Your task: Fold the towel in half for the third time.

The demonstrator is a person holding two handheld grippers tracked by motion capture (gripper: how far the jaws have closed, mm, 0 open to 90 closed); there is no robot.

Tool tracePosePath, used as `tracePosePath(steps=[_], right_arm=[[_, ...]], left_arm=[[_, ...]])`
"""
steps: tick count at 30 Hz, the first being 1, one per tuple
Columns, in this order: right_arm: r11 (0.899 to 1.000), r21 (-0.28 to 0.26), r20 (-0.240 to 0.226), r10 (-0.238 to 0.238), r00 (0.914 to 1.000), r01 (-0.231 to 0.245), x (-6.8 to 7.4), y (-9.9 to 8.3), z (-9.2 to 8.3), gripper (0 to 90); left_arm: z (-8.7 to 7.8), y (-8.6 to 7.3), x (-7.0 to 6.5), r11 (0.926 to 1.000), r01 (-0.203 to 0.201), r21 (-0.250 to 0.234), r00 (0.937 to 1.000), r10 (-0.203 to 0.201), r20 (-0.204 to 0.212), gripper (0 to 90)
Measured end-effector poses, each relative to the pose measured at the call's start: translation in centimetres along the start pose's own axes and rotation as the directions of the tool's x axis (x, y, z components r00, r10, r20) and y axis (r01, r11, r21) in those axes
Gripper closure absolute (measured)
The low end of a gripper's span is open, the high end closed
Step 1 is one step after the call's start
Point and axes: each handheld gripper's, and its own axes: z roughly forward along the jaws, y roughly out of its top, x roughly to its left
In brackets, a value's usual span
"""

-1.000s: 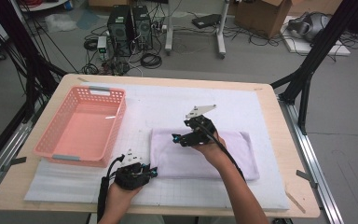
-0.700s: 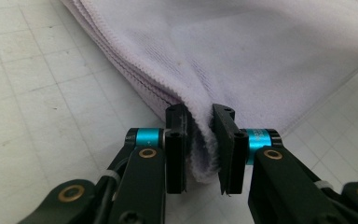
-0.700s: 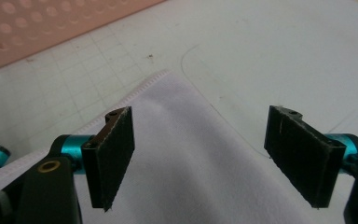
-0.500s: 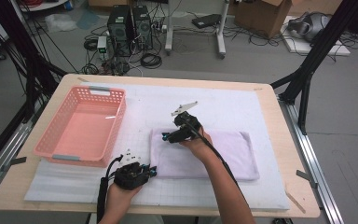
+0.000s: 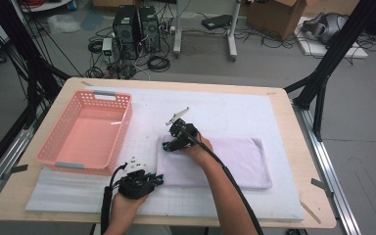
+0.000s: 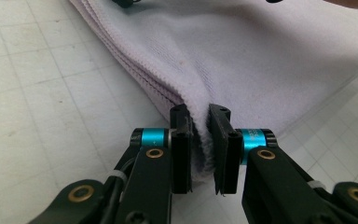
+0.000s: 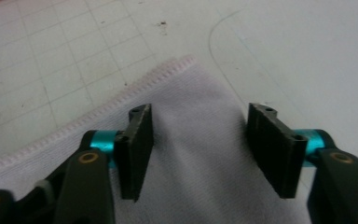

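Right gripper (image 5: 169, 145) shifted left onto the folded towel's (image 5: 235, 161) upper-left corner since a second ago, jaws just closing but not yet pinching.
Left gripper (image 5: 157, 180) unmoved, clamped on the towel's lower-left corner. Towel lies centre frame on white mat (image 5: 254, 112); pink basket (image 5: 58, 156) sits left, bare mat above and right.

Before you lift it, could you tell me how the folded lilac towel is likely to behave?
Probably floppy: the towel bunches into a soft ridge where the left gripper pinches its corner. It will likely sag between the two grips. The right gripper, its jaws just closing, straddles the far corner without pinching. The stacked layers may slide apart.
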Motion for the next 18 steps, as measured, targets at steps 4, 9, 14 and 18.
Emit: tracePosePath(steps=[4,9,14,18], right_arm=[[1.0,0.006,-0.021,0.014,0.9997,-0.014,0.1,0.2,-0.2,73.5],[0.999,-0.025,-0.051,0.025,0.9984,-0.026,0.1,0.3,-0.6,82.2],[0.992,-0.124,-0.066,0.017,0.9977,-0.025,0.7,0.9,-1.6,82.7],[0.978,-0.204,-0.084,0.027,0.9961,-0.043,0.7,1.2,-3.0,82.8]], left_arm=[[-0.1,0.1,0.1,1.0,-0.002,0.009,1.0,0.002,0.001,80.4],[-0.9,0.3,0.4,0.9999,0.008,0.009,0.9999,-0.008,0.009,81.0],[-2.8,1.1,0.5,0.9993,-0.001,-0.038,1.0,0.001,-0.002,81.2],[-4.1,1.8,0.6,0.9961,0.006,-0.088,0.9997,-0.004,0.023,81.2]])
